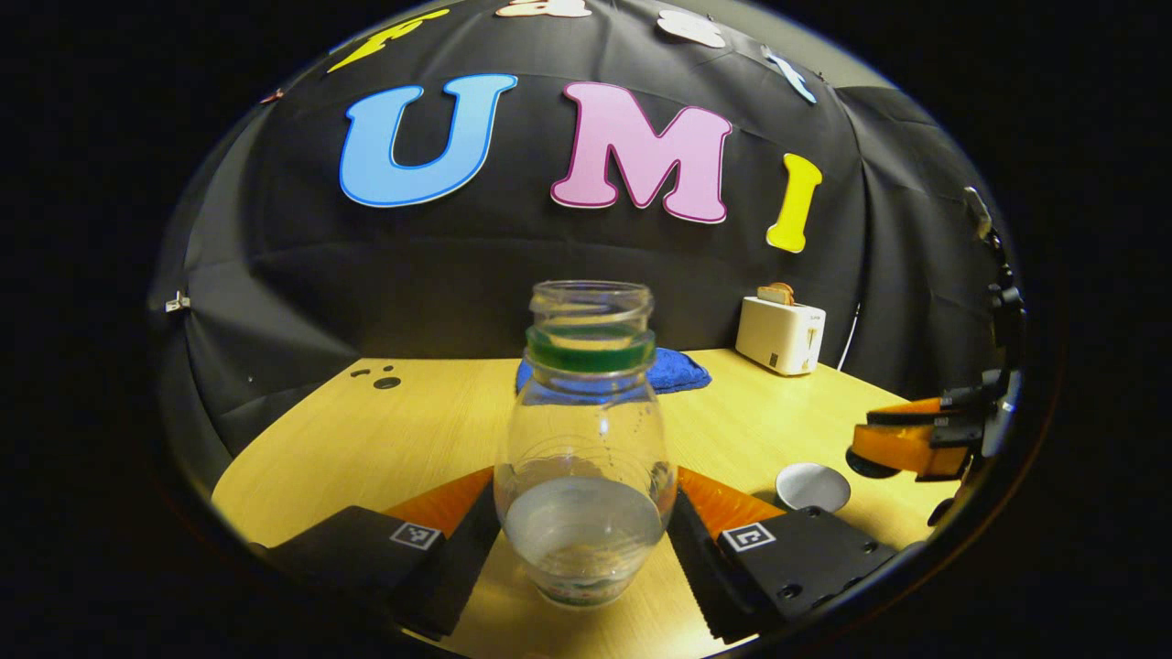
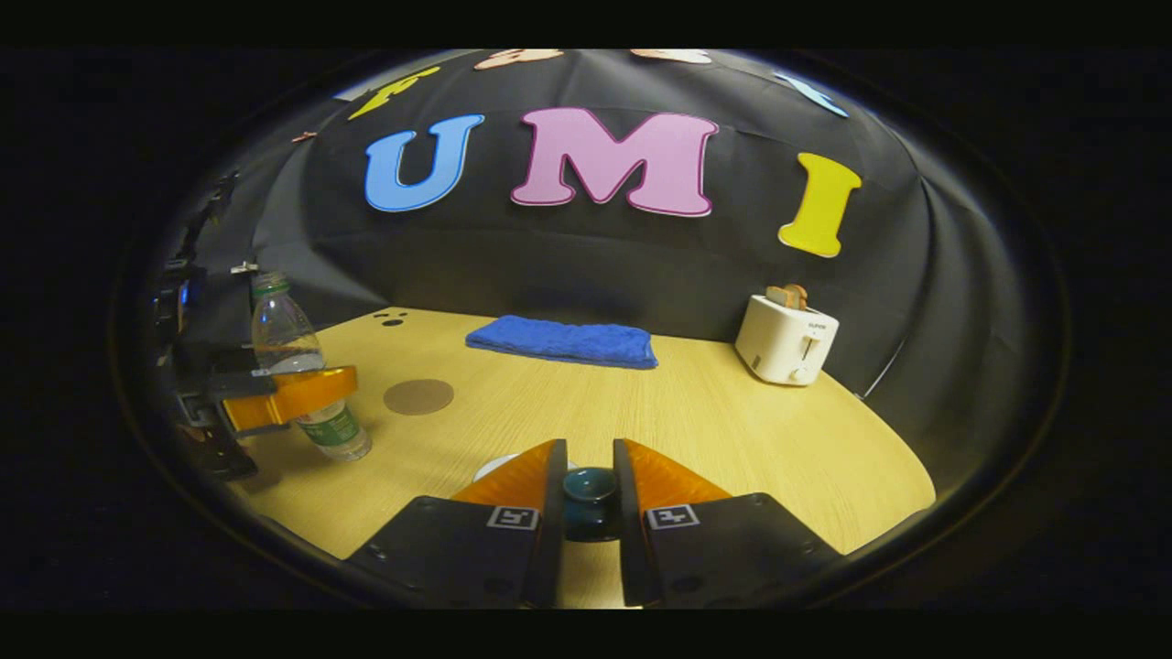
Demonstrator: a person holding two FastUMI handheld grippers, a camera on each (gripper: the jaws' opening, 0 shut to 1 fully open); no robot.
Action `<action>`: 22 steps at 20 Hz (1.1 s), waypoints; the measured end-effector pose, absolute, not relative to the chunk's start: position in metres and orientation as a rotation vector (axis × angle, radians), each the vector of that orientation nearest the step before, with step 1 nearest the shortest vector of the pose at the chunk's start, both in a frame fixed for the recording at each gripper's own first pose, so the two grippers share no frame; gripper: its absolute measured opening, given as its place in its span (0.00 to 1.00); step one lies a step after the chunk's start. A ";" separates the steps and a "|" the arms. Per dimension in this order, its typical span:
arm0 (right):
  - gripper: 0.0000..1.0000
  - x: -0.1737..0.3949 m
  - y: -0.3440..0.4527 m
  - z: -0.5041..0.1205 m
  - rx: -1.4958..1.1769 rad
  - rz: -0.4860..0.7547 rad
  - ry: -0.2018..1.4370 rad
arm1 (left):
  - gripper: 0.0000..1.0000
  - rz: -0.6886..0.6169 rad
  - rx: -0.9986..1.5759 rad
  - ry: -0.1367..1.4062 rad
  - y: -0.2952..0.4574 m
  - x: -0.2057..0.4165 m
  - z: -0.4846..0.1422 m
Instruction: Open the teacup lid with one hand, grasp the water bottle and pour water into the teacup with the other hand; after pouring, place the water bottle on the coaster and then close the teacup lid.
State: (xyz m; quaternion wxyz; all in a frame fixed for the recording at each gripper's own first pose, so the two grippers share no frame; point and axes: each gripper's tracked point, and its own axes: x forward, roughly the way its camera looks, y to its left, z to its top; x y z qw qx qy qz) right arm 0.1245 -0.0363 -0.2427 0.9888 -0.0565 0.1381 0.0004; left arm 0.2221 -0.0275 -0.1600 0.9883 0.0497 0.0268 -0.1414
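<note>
A clear, uncapped water bottle [image 1: 584,458] with a green neck ring and a little water stands between my left gripper's [image 1: 586,476] fingers, which press on both its sides. The right gripper view shows that bottle [image 2: 291,352] at far left, upright in the left gripper [image 2: 288,395]. My right gripper [image 2: 588,448] is shut on the dark knob of the teacup lid [image 2: 591,494]. A pale rim of the teacup [image 2: 490,469] peeks out left of its fingers. In the left gripper view the right gripper [image 1: 902,444] hovers beside the pale round teacup [image 1: 813,485]. A brown round coaster [image 2: 418,396] lies right of the bottle.
A folded blue towel [image 2: 563,341] lies at the back of the wooden table [image 2: 732,430]. A white toaster [image 2: 786,339] with bread in it stands at the back right. Small dark holes [image 2: 392,318] mark the table's far left corner.
</note>
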 end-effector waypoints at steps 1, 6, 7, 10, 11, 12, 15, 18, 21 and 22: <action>0.28 0.122 -0.037 -0.246 -0.105 -0.003 0.284 | 0.96 -0.289 0.085 0.063 -0.030 0.225 -0.162; 0.28 0.120 -0.047 -0.250 -0.089 -0.018 0.289 | 0.86 -0.278 0.079 0.055 -0.029 0.231 -0.158; 0.28 0.121 -0.050 -0.249 -0.088 -0.021 0.288 | 0.84 -0.281 0.083 0.060 -0.029 0.231 -0.161; 0.28 0.120 -0.056 -0.246 -0.076 -0.030 0.282 | 0.82 -0.268 0.142 0.065 -0.029 0.231 -0.160; 0.28 0.120 -0.059 -0.244 -0.073 -0.033 0.279 | 0.81 -0.249 0.191 0.061 -0.027 0.233 -0.158; 0.28 0.119 -0.061 -0.242 -0.070 -0.036 0.276 | 0.80 -0.235 0.259 0.052 -0.027 0.234 -0.155; 0.28 0.112 -0.075 -0.241 -0.078 -0.052 0.275 | 0.80 -0.203 0.478 0.020 -0.028 0.242 -0.148; 0.28 0.105 -0.085 -0.242 -0.066 -0.054 0.280 | 0.80 -0.191 0.636 0.011 -0.034 0.249 -0.145; 0.28 0.098 -0.100 -0.243 -0.062 -0.064 0.282 | 0.80 -0.192 0.856 -0.027 -0.046 0.255 -0.141; 0.28 0.096 -0.105 -0.243 -0.061 -0.068 0.282 | 0.80 -0.198 0.943 -0.043 -0.054 0.256 -0.142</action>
